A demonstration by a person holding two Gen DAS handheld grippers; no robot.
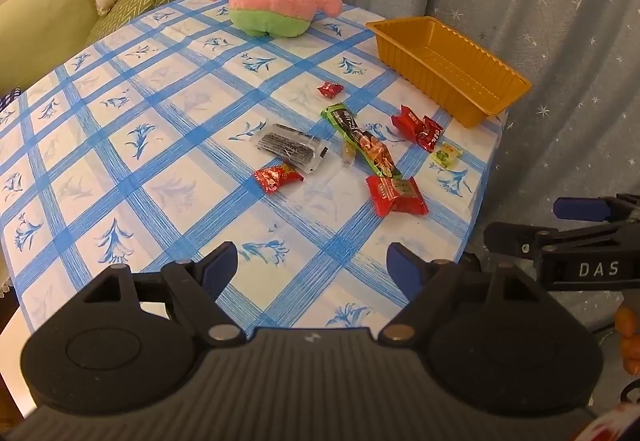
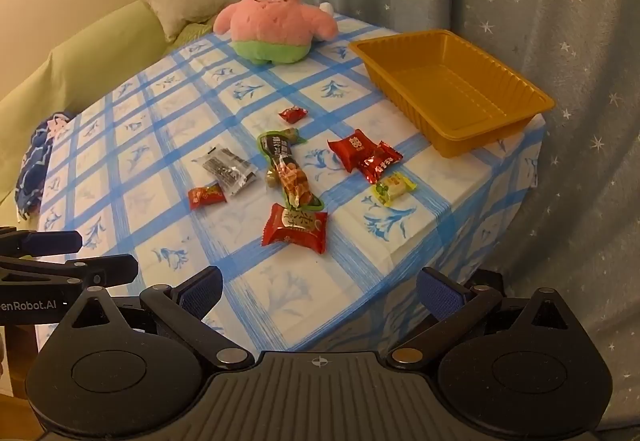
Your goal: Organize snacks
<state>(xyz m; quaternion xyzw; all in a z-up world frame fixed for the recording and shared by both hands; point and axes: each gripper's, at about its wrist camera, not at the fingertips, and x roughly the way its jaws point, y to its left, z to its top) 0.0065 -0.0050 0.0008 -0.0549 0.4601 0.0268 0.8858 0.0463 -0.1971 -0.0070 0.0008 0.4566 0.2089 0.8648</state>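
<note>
Checked tablecloth (image 1: 160, 201) carrying an empty gold tray (image 2: 460, 89) and, near it, scattered snacks (image 2: 294, 229). Left gripper (image 1: 312, 265) and right gripper (image 2: 320, 291) hover spread, holding nothing. Sorting not yet begun; next move likely calls for pinching the nearest red packet.

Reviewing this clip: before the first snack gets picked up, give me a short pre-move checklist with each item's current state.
1. Left gripper open, nothing between its fingers: ok.
2. Right gripper open, nothing between its fingers: ok.
3. Gold tray upright on the table, holding nothing: ok.
4. Snacks out of the tray, lying on the tablecloth: ok; the nearest is the large red packet.
5. Long green packet free to lift: not ok, its end overlaps the large red packet.
6. Plush toy away from the snacks: ok.
</note>
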